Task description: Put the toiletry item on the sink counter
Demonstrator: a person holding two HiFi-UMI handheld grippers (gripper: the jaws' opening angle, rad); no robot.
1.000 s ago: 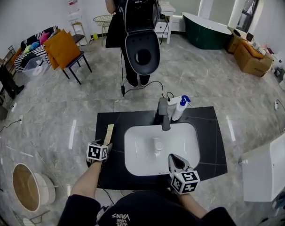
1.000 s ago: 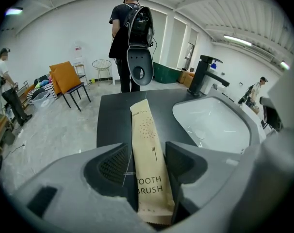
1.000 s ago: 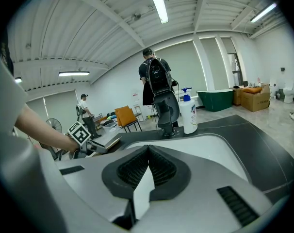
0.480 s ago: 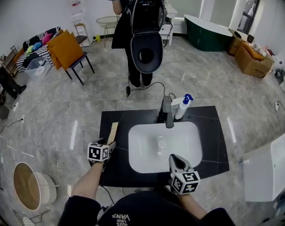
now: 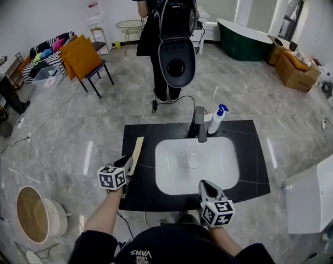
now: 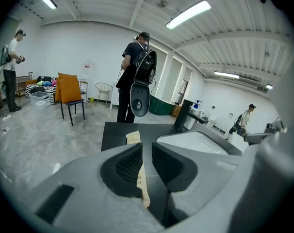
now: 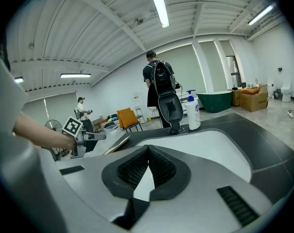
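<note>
A long beige toiletry box lies flat on the left part of the black sink counter, beside the white basin. My left gripper hovers just behind the box's near end, apart from it. Its jaws have just been closing and stand open by a narrow gap with nothing between them. In the left gripper view the box shows on the counter beyond my left gripper. My right gripper is shut and empty at the counter's near edge, its tips meeting before the basin.
A black faucet and a white spray bottle stand behind the basin. A person with a black backpack stands beyond the counter. An orange chair is at far left, a round basket on the floor near left.
My left gripper has lifted and drawn back from the beige box, which stays lying on the counter. The right gripper has shifted only slightly along the near edge.
</note>
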